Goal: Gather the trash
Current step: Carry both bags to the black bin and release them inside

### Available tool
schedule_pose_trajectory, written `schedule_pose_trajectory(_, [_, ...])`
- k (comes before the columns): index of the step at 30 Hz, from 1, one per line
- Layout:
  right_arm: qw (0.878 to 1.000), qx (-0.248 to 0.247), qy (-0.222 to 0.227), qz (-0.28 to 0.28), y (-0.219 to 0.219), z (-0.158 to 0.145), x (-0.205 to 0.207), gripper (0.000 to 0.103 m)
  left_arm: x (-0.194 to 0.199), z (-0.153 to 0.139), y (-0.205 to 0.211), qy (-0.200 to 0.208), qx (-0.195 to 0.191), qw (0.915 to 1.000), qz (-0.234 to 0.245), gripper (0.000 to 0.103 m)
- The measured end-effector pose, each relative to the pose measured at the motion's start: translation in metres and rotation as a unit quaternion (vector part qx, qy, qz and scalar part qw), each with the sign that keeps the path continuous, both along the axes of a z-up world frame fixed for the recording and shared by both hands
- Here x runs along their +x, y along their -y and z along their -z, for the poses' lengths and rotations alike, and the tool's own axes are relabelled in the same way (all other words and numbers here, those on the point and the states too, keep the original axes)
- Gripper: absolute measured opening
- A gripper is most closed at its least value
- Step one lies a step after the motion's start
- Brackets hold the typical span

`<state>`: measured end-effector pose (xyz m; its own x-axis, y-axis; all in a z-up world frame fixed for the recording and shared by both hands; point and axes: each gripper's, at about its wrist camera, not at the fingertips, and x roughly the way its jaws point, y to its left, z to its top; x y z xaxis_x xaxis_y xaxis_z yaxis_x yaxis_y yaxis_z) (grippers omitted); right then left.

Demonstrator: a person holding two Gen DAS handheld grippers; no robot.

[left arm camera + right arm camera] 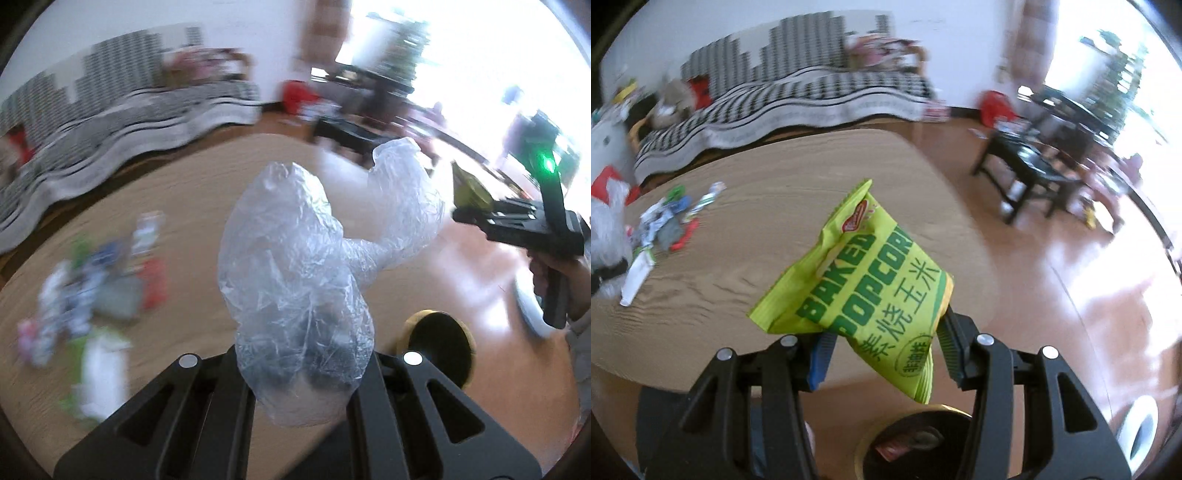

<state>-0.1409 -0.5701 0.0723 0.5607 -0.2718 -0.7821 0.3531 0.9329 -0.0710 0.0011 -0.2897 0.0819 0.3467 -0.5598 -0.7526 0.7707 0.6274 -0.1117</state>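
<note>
My left gripper (306,373) is shut on a crumpled clear plastic bag (306,266) and holds it above the round wooden table (177,206). My right gripper (886,347) is shut on a green baked-popcorn packet (864,273), held above the table edge and over a round bin (916,443) with a gold rim and black liner. The bin also shows in the left wrist view (439,343), as does the right gripper (517,218) with the packet (469,188). A pile of wrappers (96,288) lies on the table's left; it shows in the right wrist view (665,221) too.
A striped sofa (798,96) stands behind the table. Dark chairs and a dark table (1045,147) stand at the right on the glossy wooden floor (1071,295). A white round object (1141,432) lies on the floor by the bin.
</note>
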Motion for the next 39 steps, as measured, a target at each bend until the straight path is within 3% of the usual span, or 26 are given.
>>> schedule_pose_trajectory(4, [0.999,0.010,-0.012,0.046,0.046,0.014,-0.077,0.050,-0.070,0.028,0.093,-0.028,0.015,0.9948,0.097,0.004])
schedule_pose_trajectory(8, [0.994,0.054,-0.038,0.084,0.075,0.064,-0.135,0.050,-0.137,0.093,0.165,-0.097,0.056,0.9795,0.168,0.004])
schedule_pose_trajectory(12, [0.981,0.128,-0.076,0.127,0.093,0.147,-0.174,0.050,-0.179,0.180,0.203,-0.169,0.123,0.9597,0.188,0.004])
schedule_pose_trajectory(15, [0.963,0.192,-0.098,0.163,0.103,0.206,-0.190,0.050,-0.198,0.237,0.220,-0.214,0.173,0.9433,0.186,0.004])
schedule_pose_trajectory(18, [0.950,0.231,-0.113,0.178,0.106,0.243,-0.198,0.050,-0.202,0.269,0.225,-0.240,0.198,0.9339,0.175,0.004])
schedule_pose_trajectory(23, [0.945,0.246,-0.129,0.174,0.101,0.264,-0.189,0.050,-0.188,0.290,0.227,-0.252,0.215,0.9297,0.161,0.004])
schedule_pose_trajectory(30, [0.944,0.248,-0.133,0.170,0.103,0.266,-0.185,0.050,-0.188,0.295,0.237,-0.270,0.208,0.9257,0.164,0.004])
schedule_pose_trajectory(32, [0.944,0.252,-0.131,0.171,0.105,0.261,-0.186,0.050,-0.183,0.293,0.233,-0.261,0.203,0.9289,0.167,0.004])
schedule_pose_trajectory(34, [0.943,0.254,-0.124,0.174,0.106,0.255,-0.187,0.059,-0.182,0.287,0.233,-0.241,0.199,0.9357,0.164,0.006])
schedule_pose_trajectory(35, [0.944,0.253,-0.117,0.175,0.105,0.252,-0.186,0.066,-0.184,0.285,0.233,-0.233,0.201,0.9372,0.165,0.024])
schedule_pose_trajectory(36, [0.946,0.252,-0.105,0.174,0.105,0.245,-0.187,0.086,-0.185,0.282,0.232,-0.229,0.202,0.9376,0.167,0.070])
schedule_pose_trajectory(37, [0.947,0.253,-0.093,0.175,0.104,0.238,-0.187,0.097,-0.185,0.278,0.232,-0.225,0.198,0.9395,0.165,0.093])
schedule_pose_trajectory(38, [0.947,0.253,-0.087,0.179,0.105,0.234,-0.186,0.097,-0.184,0.270,0.229,-0.217,0.180,0.9458,0.161,0.096])
schedule_pose_trajectory(39, [0.947,0.249,-0.079,0.185,0.107,0.226,-0.188,0.097,-0.184,0.265,0.227,-0.219,0.170,0.9470,0.162,0.097])
